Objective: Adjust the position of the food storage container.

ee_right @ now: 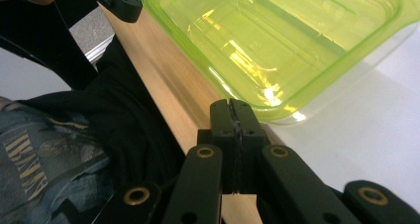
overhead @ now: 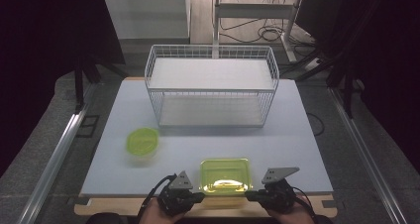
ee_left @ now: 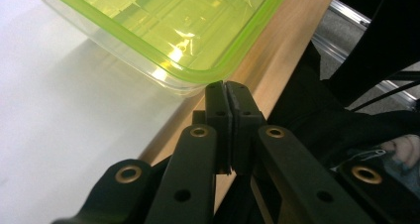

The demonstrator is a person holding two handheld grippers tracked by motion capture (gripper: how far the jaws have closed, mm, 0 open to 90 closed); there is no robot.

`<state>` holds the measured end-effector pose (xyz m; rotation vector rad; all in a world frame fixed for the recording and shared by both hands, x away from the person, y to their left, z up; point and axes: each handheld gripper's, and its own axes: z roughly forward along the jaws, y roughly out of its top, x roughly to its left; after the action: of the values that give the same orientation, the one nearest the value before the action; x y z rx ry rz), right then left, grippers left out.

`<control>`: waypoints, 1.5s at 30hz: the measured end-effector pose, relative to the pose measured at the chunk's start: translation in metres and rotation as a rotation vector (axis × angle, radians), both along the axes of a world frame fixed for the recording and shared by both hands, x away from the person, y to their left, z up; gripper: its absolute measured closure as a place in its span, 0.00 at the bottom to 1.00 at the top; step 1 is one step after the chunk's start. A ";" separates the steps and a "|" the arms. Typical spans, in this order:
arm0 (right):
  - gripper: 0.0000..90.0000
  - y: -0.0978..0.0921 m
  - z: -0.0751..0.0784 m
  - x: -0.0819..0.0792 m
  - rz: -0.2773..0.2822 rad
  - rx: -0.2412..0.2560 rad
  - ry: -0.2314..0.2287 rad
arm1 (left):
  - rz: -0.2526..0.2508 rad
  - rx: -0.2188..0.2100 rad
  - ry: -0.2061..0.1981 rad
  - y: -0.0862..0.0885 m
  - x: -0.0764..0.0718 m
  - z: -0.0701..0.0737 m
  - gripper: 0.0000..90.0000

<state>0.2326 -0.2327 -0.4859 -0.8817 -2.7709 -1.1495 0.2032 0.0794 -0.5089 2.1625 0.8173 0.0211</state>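
At the near edge of the table, the person's hands are cut off by the bottom of the high view, so little of them can be made out beyond the knuckles behind each tool. The left gripper (overhead: 200,196) points inward from the left and the right gripper (overhead: 249,196) inward from the right, level with each other and low over the wooden table edge (overhead: 208,209). Between them sits the rectangular yellow-green container (overhead: 224,175), clear-walled with a bright green rim, resting at the front of the pale grey table top (overhead: 297,149).

The gripper views add what the high view blurs. In the left gripper view the jaws are pressed together with nothing between them, their tips just beside the container's (ee_left: 163,30) near corner; whether they touch its rim is hard to tell. The right gripper view shows the same: jaws closed flat on each other, tips just short of the container's (ee_right: 277,40) rim.

Farther back and to the left stands a round yellow-green container (overhead: 142,142), well apart. Beyond it, at the table's far side, sits a white wire basket rack (overhead: 212,87).
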 end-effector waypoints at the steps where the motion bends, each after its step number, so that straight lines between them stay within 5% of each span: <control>1: 0.99 0.001 0.000 0.002 0.002 0.002 -0.001 | -0.002 0.006 -0.003 0.000 0.001 0.000 0.99; 22: 0.99 0.014 -0.003 0.049 -0.019 -0.019 -0.043 | 0.060 0.048 -0.048 -0.002 0.050 0.001 1.00; 31: 0.99 0.017 0.002 0.052 -0.015 -0.030 -0.046 | 0.074 0.020 -0.057 0.004 0.049 0.005 0.98; 36: 0.91 0.014 0.013 0.057 -0.039 0.014 -0.085 | 0.115 -0.006 -0.089 0.020 0.042 0.013 0.84; 43: 0.64 0.008 0.013 0.053 -0.094 0.031 -0.142 | 0.154 -0.001 -0.108 0.036 0.033 0.009 0.58; 45: 0.49 0.004 0.012 0.051 -0.124 0.026 -0.175 | 0.176 0.011 -0.129 0.042 0.028 0.005 0.42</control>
<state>0.2837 -0.2285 -0.4739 -1.0094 -2.8645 -1.3403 0.2314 0.1213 -0.5041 2.0694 0.9310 0.2517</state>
